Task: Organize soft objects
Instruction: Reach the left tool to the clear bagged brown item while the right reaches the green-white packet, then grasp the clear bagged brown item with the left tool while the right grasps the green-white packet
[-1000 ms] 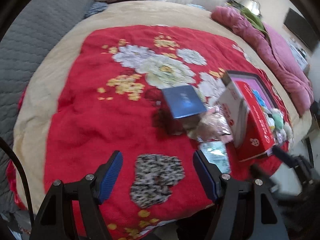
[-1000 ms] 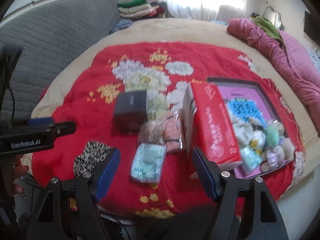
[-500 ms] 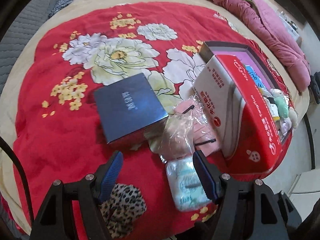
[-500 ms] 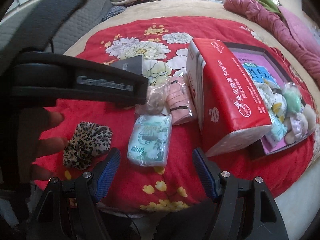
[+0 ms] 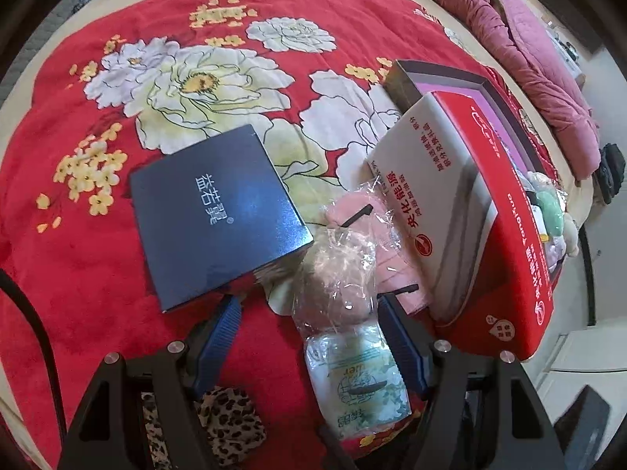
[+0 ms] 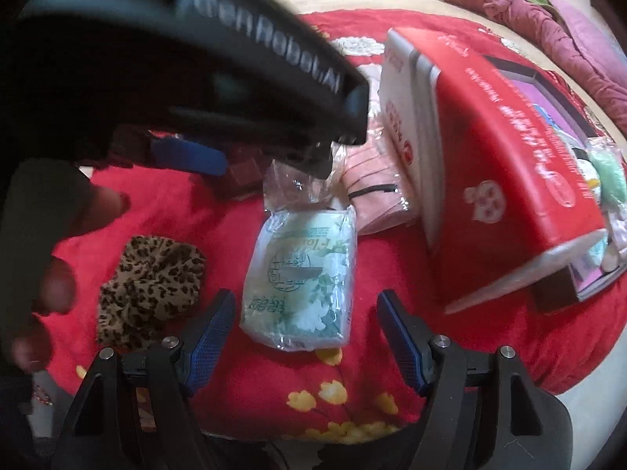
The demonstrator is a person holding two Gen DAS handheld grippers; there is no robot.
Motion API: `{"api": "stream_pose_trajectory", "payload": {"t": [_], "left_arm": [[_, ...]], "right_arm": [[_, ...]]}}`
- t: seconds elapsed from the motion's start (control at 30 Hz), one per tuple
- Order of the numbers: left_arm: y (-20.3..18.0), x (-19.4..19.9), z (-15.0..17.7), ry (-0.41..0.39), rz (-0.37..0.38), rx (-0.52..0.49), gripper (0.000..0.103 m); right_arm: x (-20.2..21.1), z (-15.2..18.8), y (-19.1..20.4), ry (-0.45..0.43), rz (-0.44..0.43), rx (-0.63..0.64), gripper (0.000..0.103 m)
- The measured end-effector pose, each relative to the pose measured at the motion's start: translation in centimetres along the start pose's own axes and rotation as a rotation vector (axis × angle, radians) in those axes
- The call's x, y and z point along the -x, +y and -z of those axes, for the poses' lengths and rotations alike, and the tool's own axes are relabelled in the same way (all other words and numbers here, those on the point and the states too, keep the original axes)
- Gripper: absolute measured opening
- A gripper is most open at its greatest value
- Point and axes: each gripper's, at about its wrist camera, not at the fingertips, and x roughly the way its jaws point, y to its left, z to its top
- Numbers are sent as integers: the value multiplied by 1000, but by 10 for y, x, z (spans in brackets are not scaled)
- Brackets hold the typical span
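Left gripper [image 5: 307, 313], jaws wide, frames a clear-bagged beige bundle [image 5: 337, 278] at lower centre; right gripper [image 6: 305, 313], wide too, brackets a tissue pack [image 6: 299, 274].

Both wrist cams steep down, close, sharing tissue pack [image 5: 358, 384] [image 6: 299, 278]

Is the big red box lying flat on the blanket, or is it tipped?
Tipped. The red box leans with one long edge raised on the rim of the dark tray, its lower edge on the red blanket.

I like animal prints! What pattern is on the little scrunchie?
Leopard print, tan with dark spots, on the scrunchie. Best seen in the right wrist view.
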Motion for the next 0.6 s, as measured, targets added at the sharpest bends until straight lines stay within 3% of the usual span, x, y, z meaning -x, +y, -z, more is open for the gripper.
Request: {"api": "stream_pose_trajectory", "payload": {"t": [0.23, 0.33, 0.43, 0.6], "left_arm": [[4, -11, -4, 31, 37, 17, 72], [3, -16, -4, 47, 50, 17, 72], [4, -22, -4, 64, 68, 28, 72], [2, -27, -5, 81, 122, 43, 56]], "right_arm": [[-12, -4, -1, -27, 14, 7, 74], [-10, -5, 3, -39, 17, 23, 54], [-7, -5, 2, -36, 7, 39, 51], [7, -1, 4, -30, 8, 80, 49]]}}
